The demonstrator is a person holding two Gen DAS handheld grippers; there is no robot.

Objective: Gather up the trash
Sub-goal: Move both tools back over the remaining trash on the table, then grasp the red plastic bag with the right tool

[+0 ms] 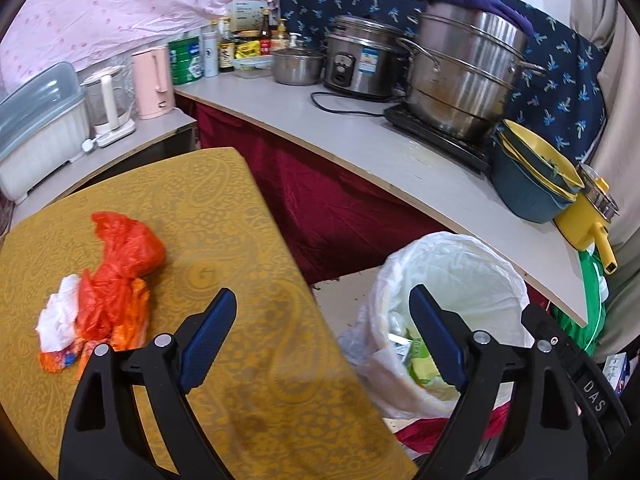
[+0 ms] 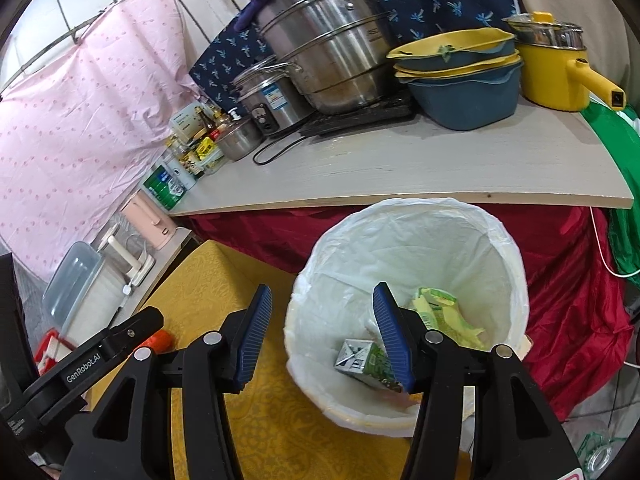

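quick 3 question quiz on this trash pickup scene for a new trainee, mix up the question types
1. True or false: the left gripper is shut on the orange plastic bag.
2. Multiple choice: where does the green carton lie? A) on the yellow tablecloth B) inside the lined trash bin C) on the grey counter
3. Short answer: what trash is left on the yellow tablecloth?

Key
1. False. Its jaws stand open and empty, and the bag lies on the cloth to their left.
2. B. It sits in the lined trash bin, below the open right gripper.
3. The orange plastic bag with crumpled white paper beside it.
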